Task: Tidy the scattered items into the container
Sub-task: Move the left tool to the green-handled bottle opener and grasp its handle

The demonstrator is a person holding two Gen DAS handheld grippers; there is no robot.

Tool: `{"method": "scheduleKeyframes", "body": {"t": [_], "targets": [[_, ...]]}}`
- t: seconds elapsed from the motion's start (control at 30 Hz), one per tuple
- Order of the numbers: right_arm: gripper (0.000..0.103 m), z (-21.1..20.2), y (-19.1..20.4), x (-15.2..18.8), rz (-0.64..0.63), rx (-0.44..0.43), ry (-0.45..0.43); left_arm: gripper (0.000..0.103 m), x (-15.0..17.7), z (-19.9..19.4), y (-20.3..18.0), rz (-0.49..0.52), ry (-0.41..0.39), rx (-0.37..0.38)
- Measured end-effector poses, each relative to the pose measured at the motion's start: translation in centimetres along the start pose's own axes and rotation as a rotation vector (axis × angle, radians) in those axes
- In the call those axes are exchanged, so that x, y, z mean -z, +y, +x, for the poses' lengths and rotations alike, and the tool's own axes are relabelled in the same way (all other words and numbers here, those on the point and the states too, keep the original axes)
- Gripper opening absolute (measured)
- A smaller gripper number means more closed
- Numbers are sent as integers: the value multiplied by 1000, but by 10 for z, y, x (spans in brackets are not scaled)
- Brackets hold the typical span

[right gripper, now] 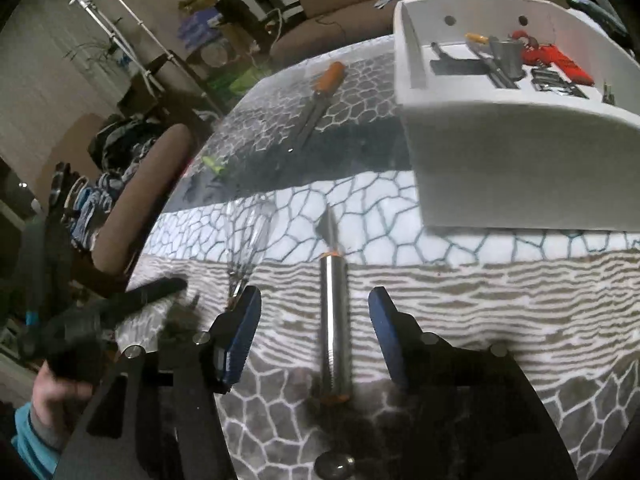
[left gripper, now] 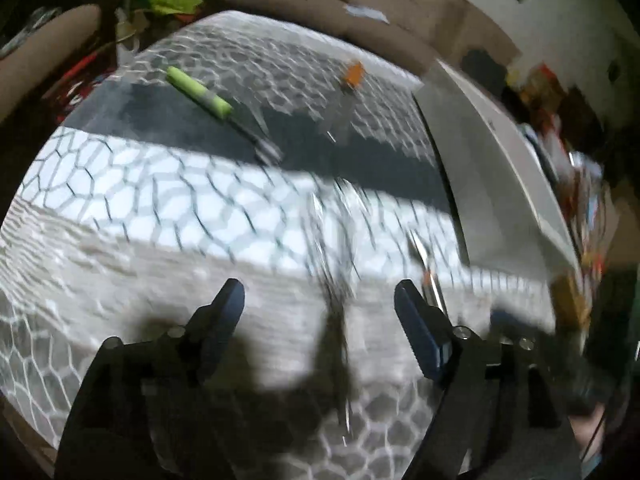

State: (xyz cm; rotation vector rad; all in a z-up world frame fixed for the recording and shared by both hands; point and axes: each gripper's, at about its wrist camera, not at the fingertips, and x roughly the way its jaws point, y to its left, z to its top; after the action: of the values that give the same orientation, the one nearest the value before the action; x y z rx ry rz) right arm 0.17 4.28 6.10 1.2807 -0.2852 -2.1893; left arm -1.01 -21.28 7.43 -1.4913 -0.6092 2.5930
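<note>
A: Right gripper (right gripper: 314, 334): jaws apart, nothing pinched. A steel-handled tool (right gripper: 335, 320) lies on the cloth between the fingers, clear of both pads.

B: Left gripper (left gripper: 320, 308): jaws wide, empty. View blurred; something thin and dark, perhaps the whisk (right gripper: 250, 236), streaks between the fingers.

A: Beyond: green-handled tool (left gripper: 199, 92), orange-handled tool (right gripper: 320, 98), both loose on the table (right gripper: 500, 300). White container (right gripper: 500, 152) sits far right, already holding several tools.

B: Advice: centre the steel handle, close square across it, lift level, clear the container wall before releasing.
</note>
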Motion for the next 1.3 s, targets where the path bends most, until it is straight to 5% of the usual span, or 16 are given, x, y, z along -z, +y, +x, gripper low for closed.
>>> {"method": "scheduleKeyframes", "body": {"t": [0.13, 0.27, 0.43, 0.5, 0.53, 0.67, 0.77, 1.3], "targets": [[58, 5, 11, -3, -25, -28, 7, 78, -51, 25, 26, -115, 0, -42], [59, 12, 23, -5, -72, -20, 22, 78, -106, 66, 52, -205, 10, -167], [60, 19, 24, -8, -83, -16, 42, 78, -137, 118, 61, -157, 112, -293], [60, 20, 22, -9, -78, -22, 49, 76, -139, 120, 53, -82, 76, -306], [60, 21, 21, -9, -77, -22, 54, 75, -137, 123, 50, -47, 82, -309], [63, 22, 21, -8, -78, -30, 70, 40, -125, 121, 42, 51, 96, -317], [64, 22, 21, -7, -75, -39, 71, 31, -116, 113, 47, 34, 124, -273], [64, 13, 26, -5, -171, 133, -7, 28, 28, 43, -3, 204, 192, -178]]}}
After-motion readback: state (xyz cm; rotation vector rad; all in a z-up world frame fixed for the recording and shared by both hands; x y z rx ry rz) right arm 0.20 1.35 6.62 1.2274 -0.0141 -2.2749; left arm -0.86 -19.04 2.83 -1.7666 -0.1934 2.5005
